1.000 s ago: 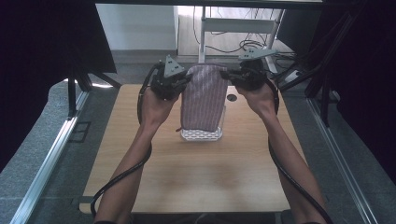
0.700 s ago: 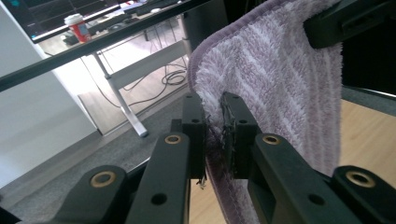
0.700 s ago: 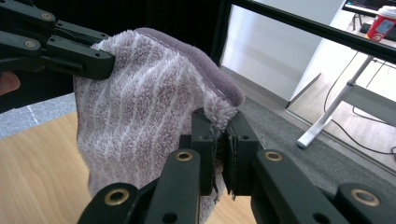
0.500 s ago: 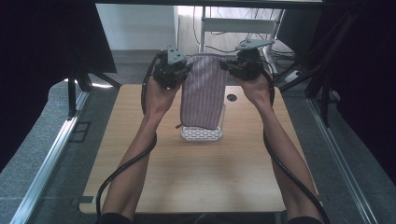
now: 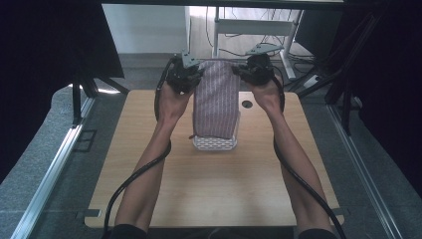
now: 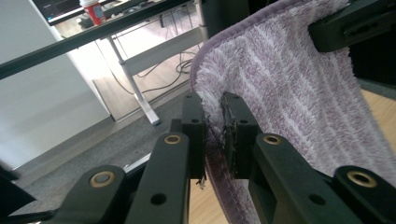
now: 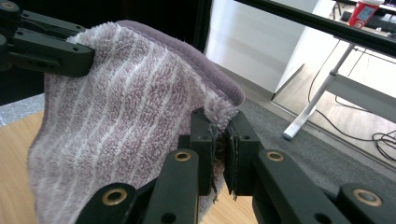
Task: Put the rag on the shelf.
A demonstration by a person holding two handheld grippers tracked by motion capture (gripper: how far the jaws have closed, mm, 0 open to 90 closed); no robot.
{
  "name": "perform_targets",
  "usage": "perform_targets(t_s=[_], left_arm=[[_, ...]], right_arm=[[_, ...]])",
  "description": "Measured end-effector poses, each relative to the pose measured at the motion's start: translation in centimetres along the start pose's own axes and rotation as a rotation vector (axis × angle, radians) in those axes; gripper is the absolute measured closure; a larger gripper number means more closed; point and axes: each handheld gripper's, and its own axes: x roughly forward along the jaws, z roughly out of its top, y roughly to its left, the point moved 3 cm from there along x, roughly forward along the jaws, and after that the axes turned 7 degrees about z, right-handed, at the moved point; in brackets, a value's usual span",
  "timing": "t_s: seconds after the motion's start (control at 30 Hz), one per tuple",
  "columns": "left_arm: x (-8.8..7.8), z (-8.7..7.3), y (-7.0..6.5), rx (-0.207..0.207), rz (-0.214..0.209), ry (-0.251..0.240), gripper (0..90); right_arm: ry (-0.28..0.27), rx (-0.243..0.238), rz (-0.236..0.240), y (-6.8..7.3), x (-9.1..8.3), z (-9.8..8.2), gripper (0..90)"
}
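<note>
Grey floor surrounds the wooden table [image 5: 209,189], where a white perforated basket [image 5: 215,143] sits near the middle. Both arms reach forward: the left gripper [image 5: 185,75] and right gripper [image 5: 254,69] each pinch an upper corner of the purple striped towel [image 5: 216,99], jaws clamped on its hem, so it hangs down into the basket

Black jaws, brass-ringed screws, black cables
</note>
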Motion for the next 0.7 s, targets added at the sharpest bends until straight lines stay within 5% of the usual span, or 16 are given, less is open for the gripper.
perform_targets(t_s=[0.37,0.7], left_arm=[[2.7,-1.8,0.0,0.037,0.045,0.072,79.8],[5.2,-3.9,-0.3,0.061,0.029,0.15,79.1]], right_arm=[[0.04,0.003,-0.015,-0.6,2.6,-1.4,83.0],[0.098,0.052,-0.003,-1.5,5.1,-4.2,82.1]])
